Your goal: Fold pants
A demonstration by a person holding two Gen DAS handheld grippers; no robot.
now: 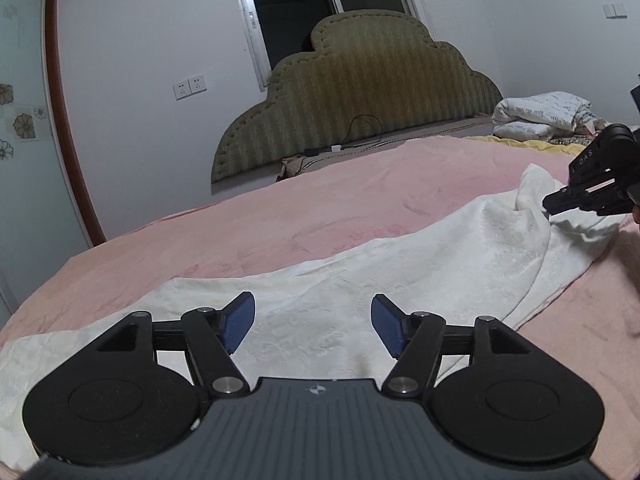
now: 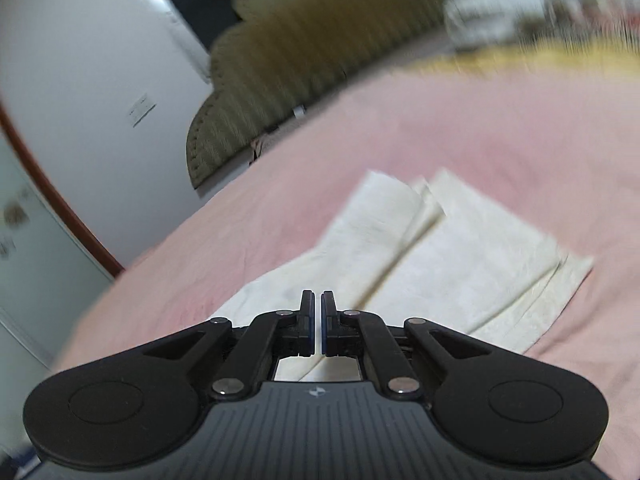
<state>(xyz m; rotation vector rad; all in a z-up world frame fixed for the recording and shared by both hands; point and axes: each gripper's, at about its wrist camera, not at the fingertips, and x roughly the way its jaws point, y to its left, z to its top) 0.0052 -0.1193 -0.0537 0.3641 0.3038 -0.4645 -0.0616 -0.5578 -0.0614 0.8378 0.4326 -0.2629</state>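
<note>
Your left gripper (image 1: 313,322) is wide open with nothing in it. The white pants (image 1: 360,280) lie on the pink bed (image 1: 280,216), stretching toward two o'clock. Your right gripper (image 2: 317,322) is pinched closed. Smooth the cloth flat before folding.

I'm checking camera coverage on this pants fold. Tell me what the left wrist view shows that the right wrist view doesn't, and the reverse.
Only the left wrist view: the open left gripper, and the right gripper seen from outside beside a raised fold of cloth. Only the right wrist view: the right gripper's shut jaws up close, and the leg ends lying side by side. Both: white pants, pink blanket, olive headboard.
</note>
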